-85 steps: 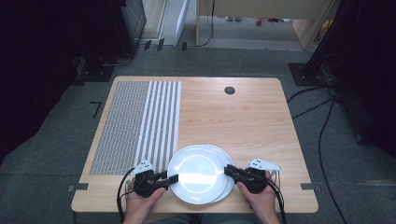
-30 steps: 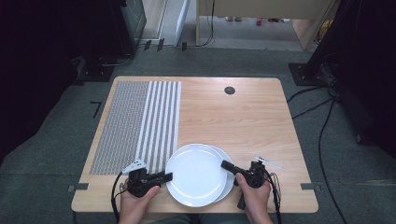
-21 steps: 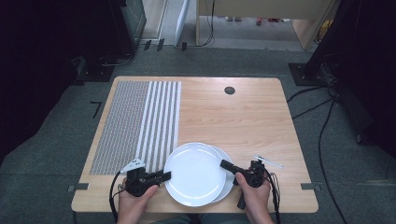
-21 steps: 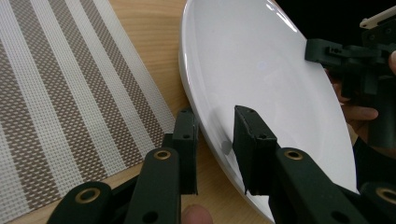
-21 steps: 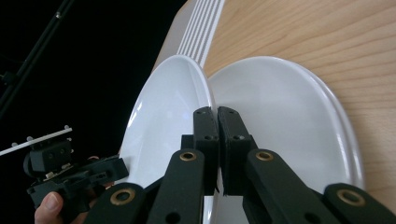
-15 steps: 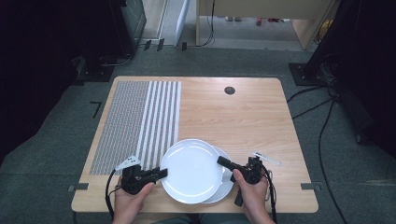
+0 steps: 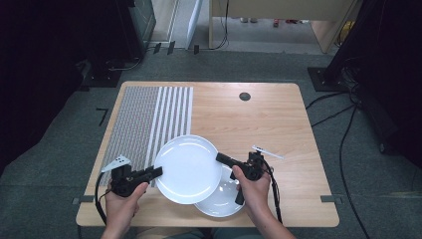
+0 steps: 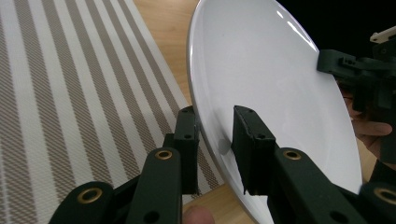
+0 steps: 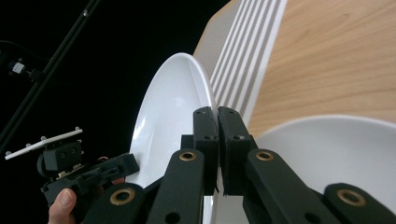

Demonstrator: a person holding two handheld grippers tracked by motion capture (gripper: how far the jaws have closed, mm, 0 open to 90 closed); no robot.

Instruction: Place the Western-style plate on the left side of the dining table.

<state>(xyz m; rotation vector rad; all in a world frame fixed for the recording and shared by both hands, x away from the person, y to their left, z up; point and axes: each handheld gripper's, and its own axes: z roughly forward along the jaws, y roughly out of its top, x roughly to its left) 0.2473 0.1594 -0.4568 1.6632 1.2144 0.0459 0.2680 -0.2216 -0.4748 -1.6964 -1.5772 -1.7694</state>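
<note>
Two white plates sit near the table's front edge. The upper plate (image 7: 188,168) is lifted and tilted, held at opposite rims by both grippers. My left gripper (image 7: 157,173) is shut on its left rim; in the left gripper view the jaws (image 8: 215,140) straddle the plate (image 8: 271,84). My right gripper (image 7: 221,158) is shut on the right rim, its jaws (image 9: 217,121) pinching the thin edge of the plate (image 9: 168,107). The lower plate (image 7: 224,201) stays flat on the table, partly hidden under the upper one, and also shows as the lower plate (image 9: 336,158) in the right gripper view.
A grey striped placemat (image 7: 144,119) covers the left part of the wooden table (image 7: 259,119), just beside the raised plate. A round cable hole (image 7: 244,96) lies at the back. Dark stands and cables surround the table on the floor.
Both hands have risen and shifted left with the upper plate, which has come off the lower plate and now hangs partly over the placemat's edge. The lower plate has stayed put.
</note>
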